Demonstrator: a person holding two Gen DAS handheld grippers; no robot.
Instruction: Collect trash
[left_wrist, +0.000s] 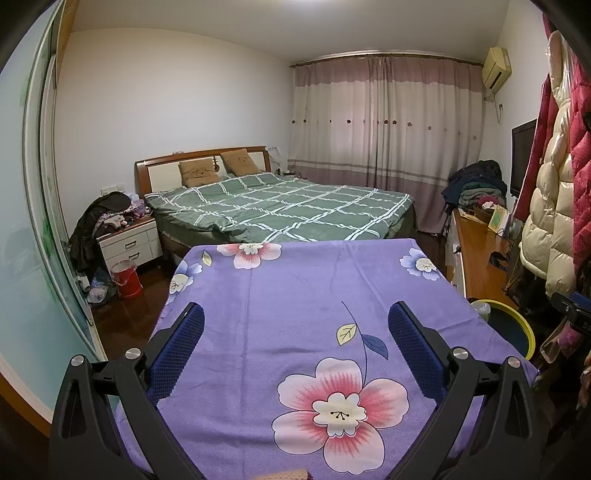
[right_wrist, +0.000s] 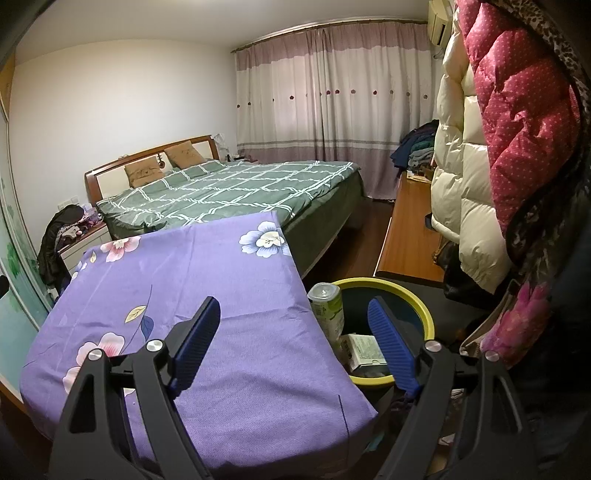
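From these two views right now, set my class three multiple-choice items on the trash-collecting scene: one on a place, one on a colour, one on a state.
1. Where is the green-labelled can?
A. On the bed
B. In the bin, beside the table's edge
C. On the purple cloth

2. What colour is the bin's rim?
A. Yellow
B. Red
C. White

3. How do the right tongs stand?
A. Shut on the can
B. Shut on a box
C. Open, holding nothing

Answers:
1 B: the can stands inside the rim, next to a small box, right of the purple flowered cloth.
2 A: the ring around the dark bin is yellow.
3 C: the blue pads are wide apart, nothing pressed between them.
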